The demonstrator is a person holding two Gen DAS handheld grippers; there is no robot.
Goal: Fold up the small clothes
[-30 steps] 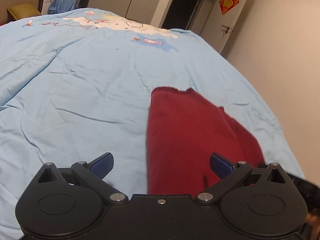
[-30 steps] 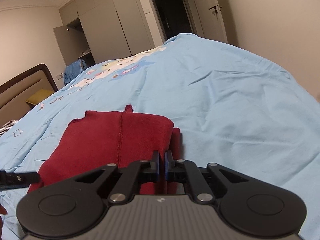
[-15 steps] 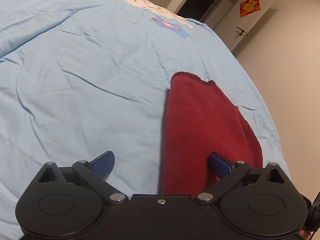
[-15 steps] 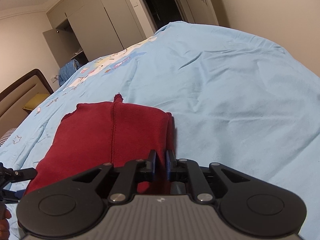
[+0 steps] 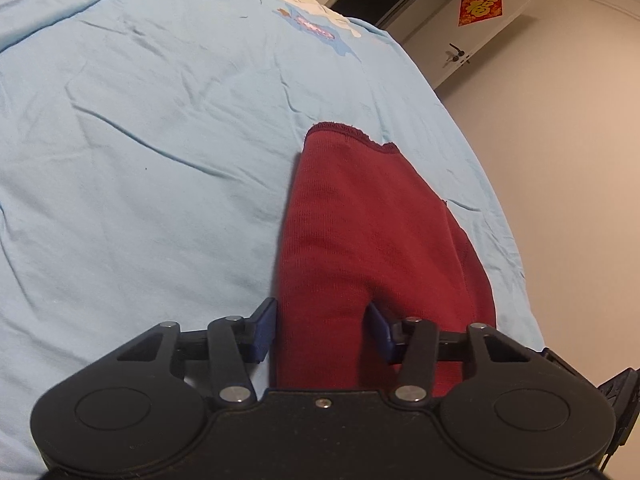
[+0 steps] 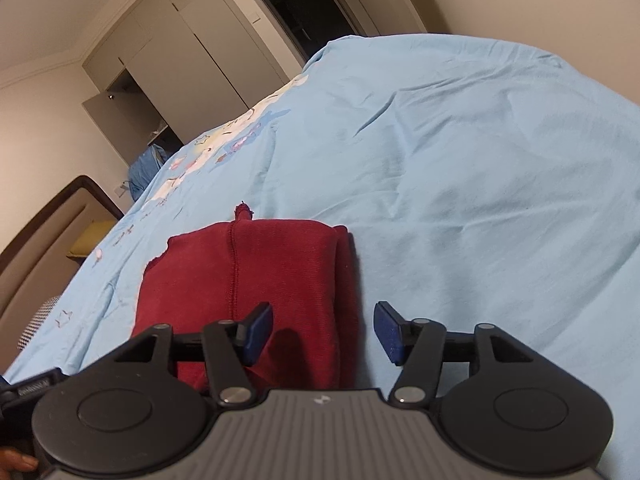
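Observation:
A dark red knit garment lies folded on the light blue bedspread. My left gripper has its blue pads on either side of the garment's near left edge, with a raised fold of cloth pinched between them. In the right wrist view the same garment lies flat, with a seam running down its middle. My right gripper is open and straddles the garment's near right edge. Its left pad is over the cloth and its right pad over the bedspread.
The bed's right edge runs close to a beige wall. A white door with a red decoration and a dark doorway are beyond the bed. Wardrobes and a brown headboard stand at the far left.
My left gripper went from wide open to closed on the garment's near left edge. My right gripper went from shut to open and released the cloth. Both tilted downward, closer to the garment.

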